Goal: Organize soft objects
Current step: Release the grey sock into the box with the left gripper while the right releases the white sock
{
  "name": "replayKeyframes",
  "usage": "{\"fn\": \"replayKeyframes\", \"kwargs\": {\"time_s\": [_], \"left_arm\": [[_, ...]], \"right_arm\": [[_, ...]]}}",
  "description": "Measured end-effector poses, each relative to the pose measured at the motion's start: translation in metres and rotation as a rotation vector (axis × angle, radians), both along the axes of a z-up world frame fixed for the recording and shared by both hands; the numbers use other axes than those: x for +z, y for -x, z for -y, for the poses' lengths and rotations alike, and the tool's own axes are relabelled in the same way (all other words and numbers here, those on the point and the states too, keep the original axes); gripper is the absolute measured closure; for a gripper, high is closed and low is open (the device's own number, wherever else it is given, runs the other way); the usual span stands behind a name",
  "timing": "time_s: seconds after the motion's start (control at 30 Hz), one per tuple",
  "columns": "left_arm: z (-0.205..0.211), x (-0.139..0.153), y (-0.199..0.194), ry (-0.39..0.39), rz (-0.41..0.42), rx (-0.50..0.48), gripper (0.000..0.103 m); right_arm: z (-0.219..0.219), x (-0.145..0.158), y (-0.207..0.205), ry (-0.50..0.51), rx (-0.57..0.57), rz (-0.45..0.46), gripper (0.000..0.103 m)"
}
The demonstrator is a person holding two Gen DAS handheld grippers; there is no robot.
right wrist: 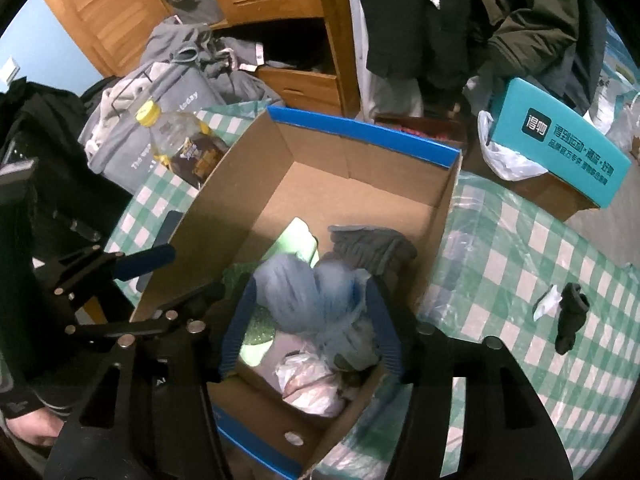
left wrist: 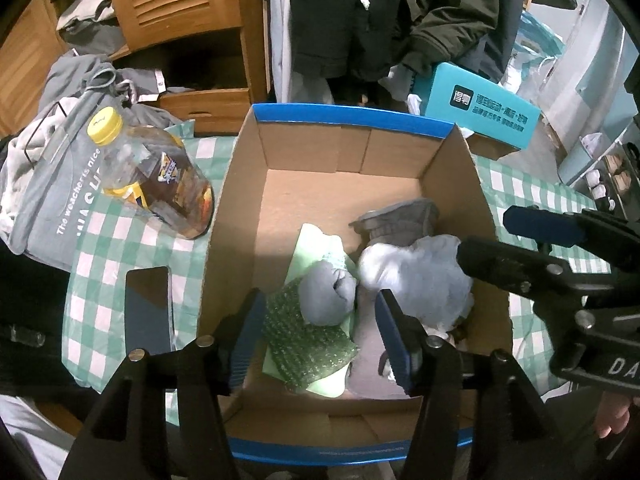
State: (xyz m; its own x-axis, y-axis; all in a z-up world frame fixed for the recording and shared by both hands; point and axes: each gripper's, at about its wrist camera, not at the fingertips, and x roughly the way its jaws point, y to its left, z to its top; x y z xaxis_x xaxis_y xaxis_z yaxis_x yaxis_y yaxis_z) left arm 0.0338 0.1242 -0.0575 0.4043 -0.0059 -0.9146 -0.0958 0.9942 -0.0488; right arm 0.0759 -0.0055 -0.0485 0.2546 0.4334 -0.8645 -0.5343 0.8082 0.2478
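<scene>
Inside the cardboard box (left wrist: 240, 208) I count one rolled grey sock (left wrist: 326, 298) on green bubble wrap (left wrist: 308, 344), one ribbed grey knit (left wrist: 400, 218) and a pale bundle (left wrist: 416, 276) against the right wall (blurry in the right view). The left gripper (left wrist: 318, 340) hangs spread above the sock; the right gripper (right wrist: 310, 328) is spread around the bundle. Outside on the checked cloth (right wrist: 520, 248): one bottle (left wrist: 152, 176), one black sock (right wrist: 570, 316), with bare floor at the box's far end.
</scene>
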Motion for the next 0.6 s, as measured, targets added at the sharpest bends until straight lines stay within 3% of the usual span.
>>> {"fn": "replayKeyframes", "kwargs": {"time_s": [0.17, 0.6], "left_arm": [[0.005, 0.003, 0.000, 0.000, 0.008, -0.003, 0.042], [0.030, 0.016, -0.002, -0.001, 0.043, -0.051, 0.037]], "right_arm": [[0.007, 0.007, -0.001, -0.012, -0.025, 0.013, 0.036], [0.045, 0.015, -0.001, 0.003, -0.100, 0.039, 0.035]]}}
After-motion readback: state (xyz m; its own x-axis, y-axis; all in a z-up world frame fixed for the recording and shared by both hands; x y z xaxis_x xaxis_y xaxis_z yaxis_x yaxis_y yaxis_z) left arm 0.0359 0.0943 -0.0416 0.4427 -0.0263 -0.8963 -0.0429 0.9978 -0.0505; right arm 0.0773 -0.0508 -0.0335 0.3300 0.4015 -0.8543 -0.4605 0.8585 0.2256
